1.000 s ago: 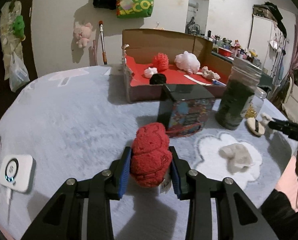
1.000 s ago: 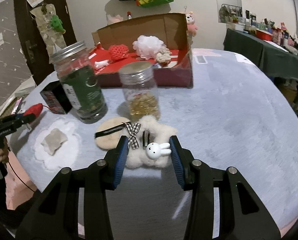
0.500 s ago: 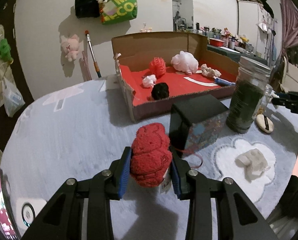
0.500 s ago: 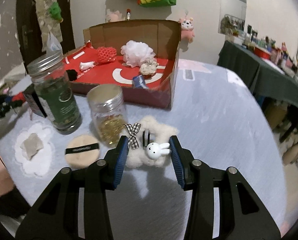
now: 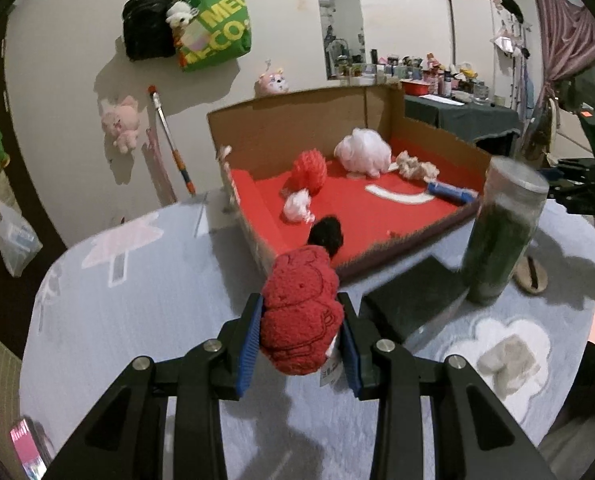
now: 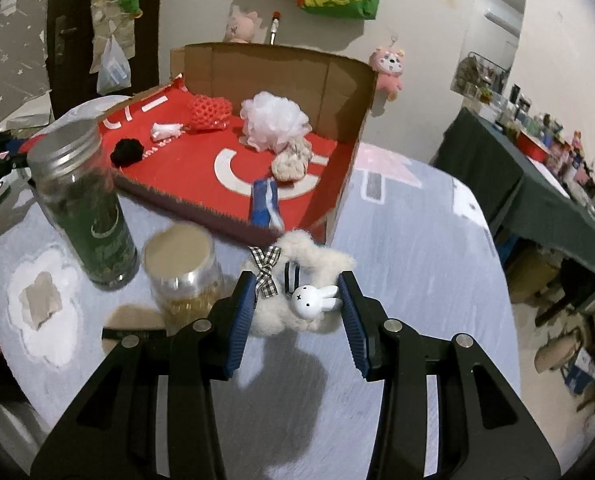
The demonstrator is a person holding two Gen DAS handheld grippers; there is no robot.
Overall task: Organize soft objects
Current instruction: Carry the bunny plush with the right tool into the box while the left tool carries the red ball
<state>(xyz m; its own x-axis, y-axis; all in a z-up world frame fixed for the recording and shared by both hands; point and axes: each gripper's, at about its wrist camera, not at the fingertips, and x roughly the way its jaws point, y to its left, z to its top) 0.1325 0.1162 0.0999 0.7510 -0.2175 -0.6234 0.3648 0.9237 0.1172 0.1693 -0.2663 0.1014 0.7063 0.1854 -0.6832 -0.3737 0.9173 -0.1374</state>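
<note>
- Plush, red and squashy [image 5: 300, 312], sits pinched in the left claw [image 5: 300, 334], above the tabletop [image 5: 145, 320] before the cardboard box [image 5: 297, 128].
- Right claw [image 6: 297, 308] pinches a fluffy cream scrunchie [image 6: 317, 256] with hard rabbit charm [image 6: 313, 300].
- Both look light and compressible; grip the bulk, not the charm.

Hidden, cropped and blurred parts of your two wrist views.
Your red plush toy [image 5: 300, 312] covers part of the black pompom [image 5: 326, 234] behind it. The dark box [image 5: 411, 305] is blurred and its printed sides cannot be read. In your right view, the small jar [image 6: 183, 276] hides most of the round puff [image 6: 131, 326], and the phone [image 5: 27, 446] is cut off by the frame edge.
</note>
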